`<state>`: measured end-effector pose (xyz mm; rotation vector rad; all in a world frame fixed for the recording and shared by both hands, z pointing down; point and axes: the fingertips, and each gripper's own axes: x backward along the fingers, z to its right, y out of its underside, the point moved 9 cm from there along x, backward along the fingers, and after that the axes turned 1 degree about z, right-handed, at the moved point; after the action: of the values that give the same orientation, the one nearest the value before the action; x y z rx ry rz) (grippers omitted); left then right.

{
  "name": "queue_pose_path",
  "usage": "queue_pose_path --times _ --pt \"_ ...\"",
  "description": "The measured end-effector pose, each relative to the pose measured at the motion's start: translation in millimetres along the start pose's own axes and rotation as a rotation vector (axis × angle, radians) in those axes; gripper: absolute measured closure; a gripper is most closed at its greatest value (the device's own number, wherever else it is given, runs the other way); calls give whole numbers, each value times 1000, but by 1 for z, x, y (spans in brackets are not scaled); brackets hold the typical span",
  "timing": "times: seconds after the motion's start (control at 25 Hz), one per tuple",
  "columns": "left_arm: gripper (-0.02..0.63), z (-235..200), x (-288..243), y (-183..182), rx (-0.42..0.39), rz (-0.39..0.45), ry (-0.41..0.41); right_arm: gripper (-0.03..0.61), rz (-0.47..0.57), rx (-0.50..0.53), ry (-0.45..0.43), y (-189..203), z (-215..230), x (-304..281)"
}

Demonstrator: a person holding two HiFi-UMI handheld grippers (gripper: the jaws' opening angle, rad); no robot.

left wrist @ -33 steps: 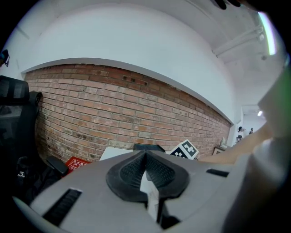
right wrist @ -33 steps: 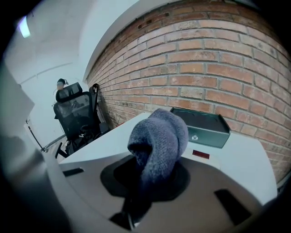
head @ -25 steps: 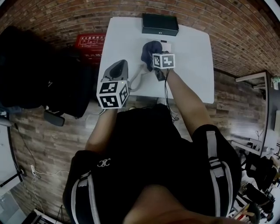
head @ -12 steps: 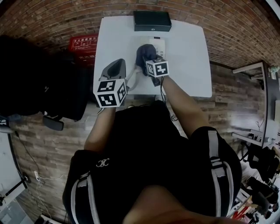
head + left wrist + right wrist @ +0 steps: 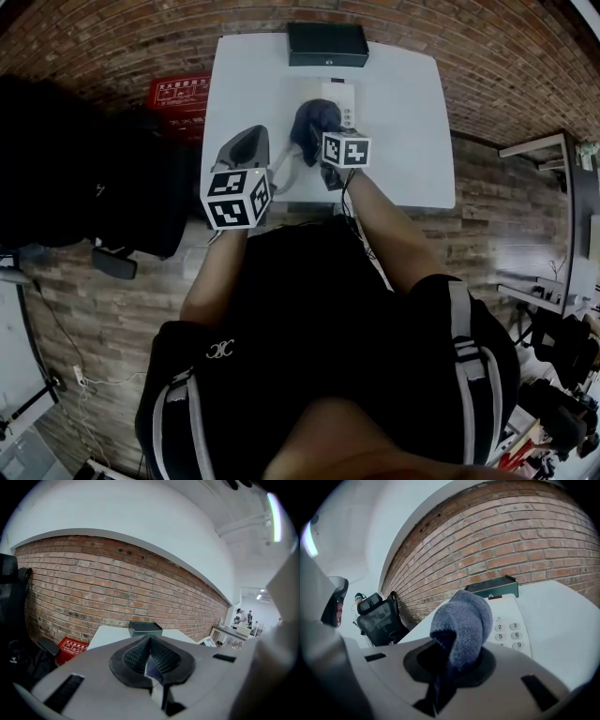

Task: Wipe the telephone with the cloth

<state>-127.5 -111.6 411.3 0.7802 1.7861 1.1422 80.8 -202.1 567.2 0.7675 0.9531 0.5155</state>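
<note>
The white telephone (image 5: 336, 94) lies on the white table (image 5: 403, 122), and its number keys (image 5: 508, 632) face up in the right gripper view. My right gripper (image 5: 326, 133) (image 5: 450, 656) is shut on a bunched dark blue cloth (image 5: 312, 120) (image 5: 464, 616). That cloth rests over the telephone's left part and hides it. My left gripper (image 5: 251, 139) (image 5: 150, 660) is shut near the table's front left and tilted up toward the wall. Only a thin pale sliver shows between its pads. The white handset (image 5: 284, 171) (image 5: 281, 616) curves along its right side, lifted off the telephone.
A black box (image 5: 326, 43) (image 5: 492, 588) stands at the table's far edge against the brick wall. A red crate (image 5: 178, 92) (image 5: 70, 646) sits on the floor left of the table, beside a black office chair (image 5: 84, 159) (image 5: 377, 613).
My right gripper has shifted a little to the right over the telephone with the cloth in it. The left gripper has stayed about where it was.
</note>
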Motion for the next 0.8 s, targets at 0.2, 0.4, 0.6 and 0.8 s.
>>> queue_pose_path --times 0.2,0.4,0.6,0.8 --pt "612 0 1 3 6 -6 4 541 -11 -21 -8 2 2 2" --pt "612 1 3 5 13 -6 6 541 -48 -30 -28 4 6 5" --pt "612 3 3 6 19 -6 14 541 -69 -141 -34 10 16 9" --pt "612 9 7 5 14 -1 27 541 -130 -130 42 9 24 12"
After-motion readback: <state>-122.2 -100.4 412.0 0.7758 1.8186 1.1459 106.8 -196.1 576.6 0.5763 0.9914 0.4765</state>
